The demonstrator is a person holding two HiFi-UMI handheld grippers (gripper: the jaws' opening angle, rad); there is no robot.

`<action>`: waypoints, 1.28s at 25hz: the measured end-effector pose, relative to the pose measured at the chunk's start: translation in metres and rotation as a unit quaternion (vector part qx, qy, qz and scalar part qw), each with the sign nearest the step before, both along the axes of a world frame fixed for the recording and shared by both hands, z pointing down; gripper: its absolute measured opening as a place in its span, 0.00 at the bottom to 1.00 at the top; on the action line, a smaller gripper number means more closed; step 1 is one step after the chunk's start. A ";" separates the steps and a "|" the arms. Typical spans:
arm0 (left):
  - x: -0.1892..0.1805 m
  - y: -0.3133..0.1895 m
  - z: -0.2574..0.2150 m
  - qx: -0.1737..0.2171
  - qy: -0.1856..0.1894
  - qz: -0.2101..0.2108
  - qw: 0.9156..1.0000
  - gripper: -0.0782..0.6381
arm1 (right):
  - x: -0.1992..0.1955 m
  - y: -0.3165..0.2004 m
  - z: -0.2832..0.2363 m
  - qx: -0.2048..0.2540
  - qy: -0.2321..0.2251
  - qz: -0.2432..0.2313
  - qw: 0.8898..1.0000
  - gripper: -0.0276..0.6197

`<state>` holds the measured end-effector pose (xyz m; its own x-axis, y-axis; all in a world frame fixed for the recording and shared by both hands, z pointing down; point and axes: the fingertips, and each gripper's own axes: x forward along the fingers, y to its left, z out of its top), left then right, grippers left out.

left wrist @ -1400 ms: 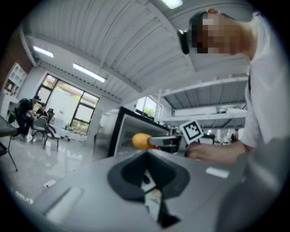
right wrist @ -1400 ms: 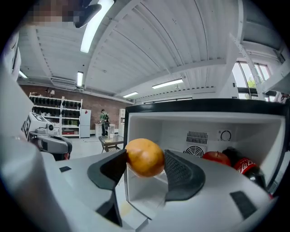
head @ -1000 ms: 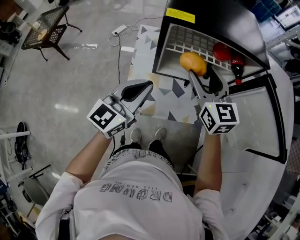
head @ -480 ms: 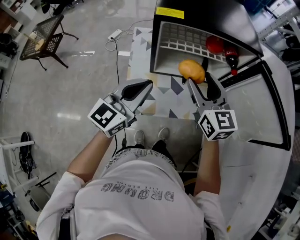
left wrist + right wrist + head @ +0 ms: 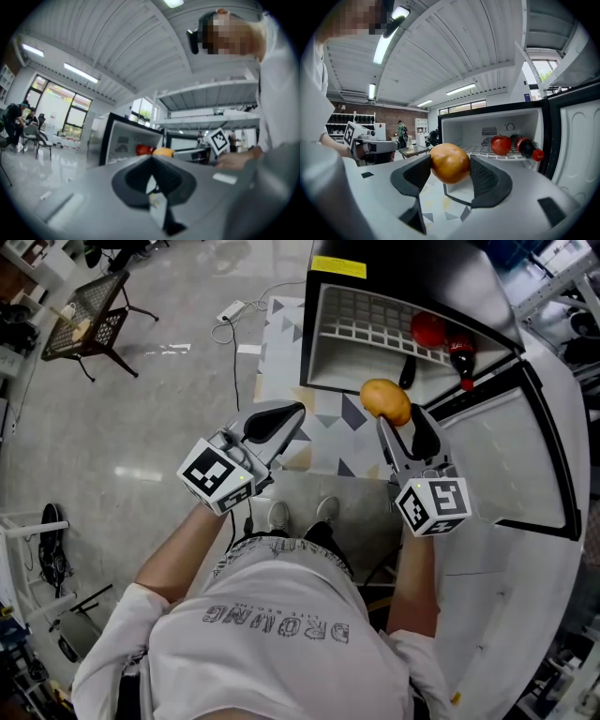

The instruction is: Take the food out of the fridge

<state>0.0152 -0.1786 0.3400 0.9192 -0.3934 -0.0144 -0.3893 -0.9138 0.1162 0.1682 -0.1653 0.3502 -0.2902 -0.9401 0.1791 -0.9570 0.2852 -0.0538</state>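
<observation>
My right gripper [image 5: 397, 420] [image 5: 449, 164] is shut on a yellow-orange round fruit [image 5: 385, 400] [image 5: 450, 162], held just outside the open front of the small black fridge [image 5: 412, 277] [image 5: 487, 126]. On the fridge's white wire shelf [image 5: 375, 329] lie a red apple [image 5: 427, 329] [image 5: 501, 145] and a dark bottle with a red cap [image 5: 461, 360] [image 5: 525, 146]. My left gripper [image 5: 274, 420] [image 5: 151, 161] is shut with nothing in it, left of the fridge over the floor. The fruit [image 5: 162, 151] and the apple [image 5: 143, 149] show small beyond its jaws.
The fridge door [image 5: 520, 460] stands open to the right. A patterned mat [image 5: 323, 423] lies on the floor before the fridge. A black wire stand [image 5: 89, 306] is at the far left, with a cable and plug [image 5: 234, 307] on the grey floor.
My right gripper has drawn back toward me with the fruit, out of the fridge opening. The left gripper has stayed in place.
</observation>
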 end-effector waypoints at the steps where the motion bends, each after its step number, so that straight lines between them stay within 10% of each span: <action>1: 0.000 0.000 0.001 -0.001 0.000 -0.001 1.000 0.12 | 0.000 0.002 0.001 -0.001 -0.002 -0.001 1.000 0.44; 32: 0.031 -0.006 0.004 -0.008 -0.004 0.007 1.000 0.12 | 0.014 0.013 0.010 -0.006 -0.031 -0.002 0.999 0.44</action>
<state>0.0464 -0.1850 0.3439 0.9248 -0.3804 -0.0003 -0.3772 -0.9172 0.1284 0.1824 -0.1522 0.3607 -0.3051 -0.9365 0.1725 -0.9505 0.2882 -0.1165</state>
